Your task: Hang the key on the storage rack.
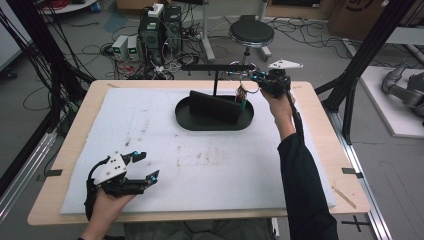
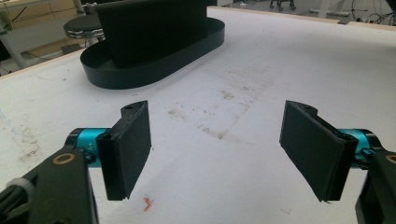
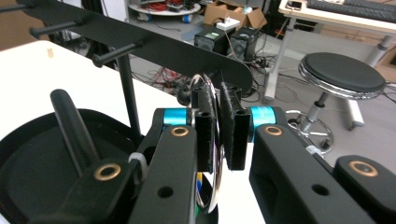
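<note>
Pinching the metal key ring [image 3: 211, 154] edge-on beside the rack's end peg [image 3: 184, 96], the right gripper [image 3: 219, 135] could let it twist free, while the left gripper [image 1: 141, 166] idles wide open.

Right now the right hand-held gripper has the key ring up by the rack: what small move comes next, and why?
Probably ease the ring toward the nearest peg. The right hand-held gripper pinches it just short of the knob, not yet hooked on.

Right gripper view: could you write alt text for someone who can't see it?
Two black jaws of the right gripper are closed on a thin metal ring, close to a peg on a black rack bar. Below left lies a black oval tray; a round stool stands behind.
</note>
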Demonstrator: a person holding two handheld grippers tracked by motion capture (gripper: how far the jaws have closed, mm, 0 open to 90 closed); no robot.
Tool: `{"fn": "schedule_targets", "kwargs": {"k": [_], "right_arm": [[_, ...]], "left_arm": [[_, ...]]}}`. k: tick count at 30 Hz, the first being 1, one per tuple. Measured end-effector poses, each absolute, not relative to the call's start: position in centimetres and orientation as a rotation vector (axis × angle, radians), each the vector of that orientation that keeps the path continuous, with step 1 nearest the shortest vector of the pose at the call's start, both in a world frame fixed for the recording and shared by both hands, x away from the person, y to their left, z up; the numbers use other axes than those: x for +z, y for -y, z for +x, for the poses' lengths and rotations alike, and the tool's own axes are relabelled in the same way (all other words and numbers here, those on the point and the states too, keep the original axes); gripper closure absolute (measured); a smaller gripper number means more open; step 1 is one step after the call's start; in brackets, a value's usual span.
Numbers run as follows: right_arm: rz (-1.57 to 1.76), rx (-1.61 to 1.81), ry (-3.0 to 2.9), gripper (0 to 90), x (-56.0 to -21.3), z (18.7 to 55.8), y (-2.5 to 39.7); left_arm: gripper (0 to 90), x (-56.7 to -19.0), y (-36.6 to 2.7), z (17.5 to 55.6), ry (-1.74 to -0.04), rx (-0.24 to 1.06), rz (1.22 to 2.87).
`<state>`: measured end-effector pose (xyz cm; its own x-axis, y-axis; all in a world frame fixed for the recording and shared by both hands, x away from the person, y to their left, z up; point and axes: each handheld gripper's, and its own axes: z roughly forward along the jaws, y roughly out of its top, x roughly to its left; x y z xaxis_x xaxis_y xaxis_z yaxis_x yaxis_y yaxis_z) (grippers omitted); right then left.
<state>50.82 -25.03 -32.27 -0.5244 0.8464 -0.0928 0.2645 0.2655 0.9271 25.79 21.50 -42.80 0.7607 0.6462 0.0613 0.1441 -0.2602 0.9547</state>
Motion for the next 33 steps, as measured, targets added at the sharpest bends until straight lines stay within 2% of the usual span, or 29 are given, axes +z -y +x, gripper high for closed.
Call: {"fn": "schedule_targets", "kwargs": {"k": [18,28,33], "right_arm": [[1.04,1.124,-1.903,77.7,-31.9,50.3,25.6],[1.019,1.168,-1.937,57.0,-31.1,47.9,27.2],[1.017,1.252,-1.94,53.3,-30.0,45.6,28.7]], "left_arm": [[24.9,-42.8,-21.1,26.1,-0.606,0.532,1.806],[24.9,-42.5,-20.4,27.1,-0.591,0.525,1.797],[24.9,-42.2,-20.1,27.7,-0.593,0.529,1.792]]}}
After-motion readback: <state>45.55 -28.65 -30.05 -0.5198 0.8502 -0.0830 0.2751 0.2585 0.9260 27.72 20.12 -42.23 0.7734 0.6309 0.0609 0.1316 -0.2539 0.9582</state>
